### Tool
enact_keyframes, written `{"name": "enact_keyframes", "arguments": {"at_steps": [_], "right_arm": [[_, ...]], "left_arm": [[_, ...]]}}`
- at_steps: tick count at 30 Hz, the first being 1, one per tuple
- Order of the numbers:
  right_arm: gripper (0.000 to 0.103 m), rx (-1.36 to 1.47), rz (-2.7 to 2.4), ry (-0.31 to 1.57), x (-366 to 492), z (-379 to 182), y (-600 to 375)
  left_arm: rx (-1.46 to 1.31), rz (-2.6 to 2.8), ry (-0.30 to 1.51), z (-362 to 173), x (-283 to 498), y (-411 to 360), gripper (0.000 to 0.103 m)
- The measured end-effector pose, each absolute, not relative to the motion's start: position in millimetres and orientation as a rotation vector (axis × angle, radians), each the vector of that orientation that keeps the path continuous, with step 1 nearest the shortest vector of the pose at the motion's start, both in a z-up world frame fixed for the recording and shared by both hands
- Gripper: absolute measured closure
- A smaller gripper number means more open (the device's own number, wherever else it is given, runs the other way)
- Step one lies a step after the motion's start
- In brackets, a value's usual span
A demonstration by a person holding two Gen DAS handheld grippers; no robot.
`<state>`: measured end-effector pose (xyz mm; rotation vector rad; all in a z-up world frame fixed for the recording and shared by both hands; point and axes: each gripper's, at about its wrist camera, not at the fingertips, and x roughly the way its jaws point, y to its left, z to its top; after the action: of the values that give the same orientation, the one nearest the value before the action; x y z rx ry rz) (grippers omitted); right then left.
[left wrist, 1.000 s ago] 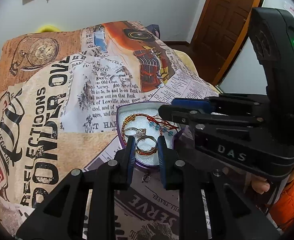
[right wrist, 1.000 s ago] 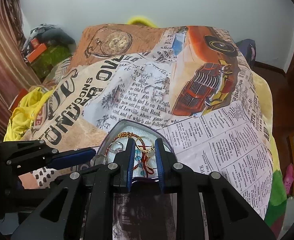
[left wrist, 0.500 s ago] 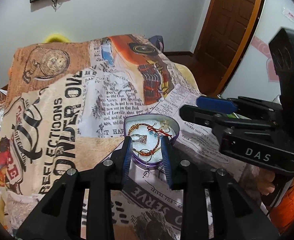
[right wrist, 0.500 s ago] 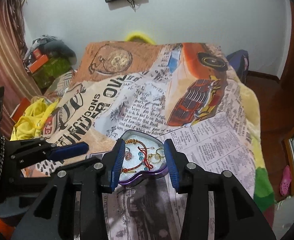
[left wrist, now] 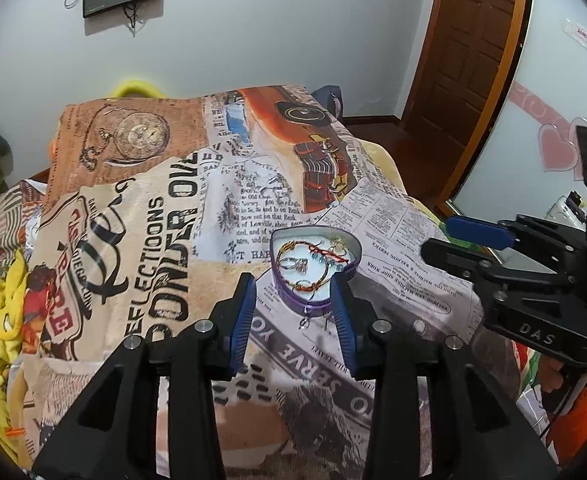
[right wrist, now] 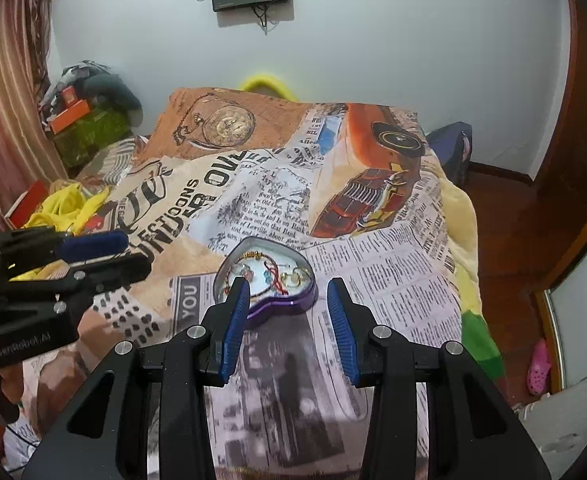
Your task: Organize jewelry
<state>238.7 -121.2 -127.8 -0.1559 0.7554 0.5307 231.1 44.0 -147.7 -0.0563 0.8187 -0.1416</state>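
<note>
Both grippers were spread and empty: left gripper point(left wrist: 295, 286) hung above and just short of the near tip of the heart-shaped tin point(left wrist: 315, 300), right gripper point(right wrist: 288, 294) likewise, its left finger overlapping the tin's near rim in the right wrist view (contact or just parallax, couldn't tell). The tin point(right wrist: 289, 307) sat open on the printed bedspread point(left wrist: 141, 216), near its front edge, holding a tangle: beaded bracelet point(left wrist: 293, 254) with a red thread point(left wrist: 329, 252) across it, gold ring point(right wrist: 291, 278), a silver piece too small to identify. One small charm point(left wrist: 304, 323) lay loose on the cloth just outside the tin's tip. Risks, as I judged them: the bedspread was soft and wrinkled, so any downward push on the rim could tip the tin and spill it; the thread and bracelet looked intertwined, so pinching one would probably drag the rest out; the loose charm was tiny against a busy print, easy to miss or bury in a fold. Wide pads versus thin rings also suggested slip-outs.
</note>
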Motion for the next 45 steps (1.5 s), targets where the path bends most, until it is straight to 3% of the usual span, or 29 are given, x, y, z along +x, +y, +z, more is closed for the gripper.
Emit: {"name": "enact_keyframes", "arguments": {"at_steps": [27, 32, 45], "right_arm": [[0.067, -0.319, 0.597, 0.956, 216, -217, -74], [0.092, -0.339, 0.611, 0.936, 215, -220, -70], [0.092, -0.272, 0.586, 0.866, 218, -200, -91]], "left_arm": [[-0.071, -0.146, 0.979, -226, 214, 58, 0.063], [-0.066, -0.163, 0.999, -234, 225, 53, 0.063], [-0.032, -0.208, 1.047, -248, 261, 28, 0.063]]}}
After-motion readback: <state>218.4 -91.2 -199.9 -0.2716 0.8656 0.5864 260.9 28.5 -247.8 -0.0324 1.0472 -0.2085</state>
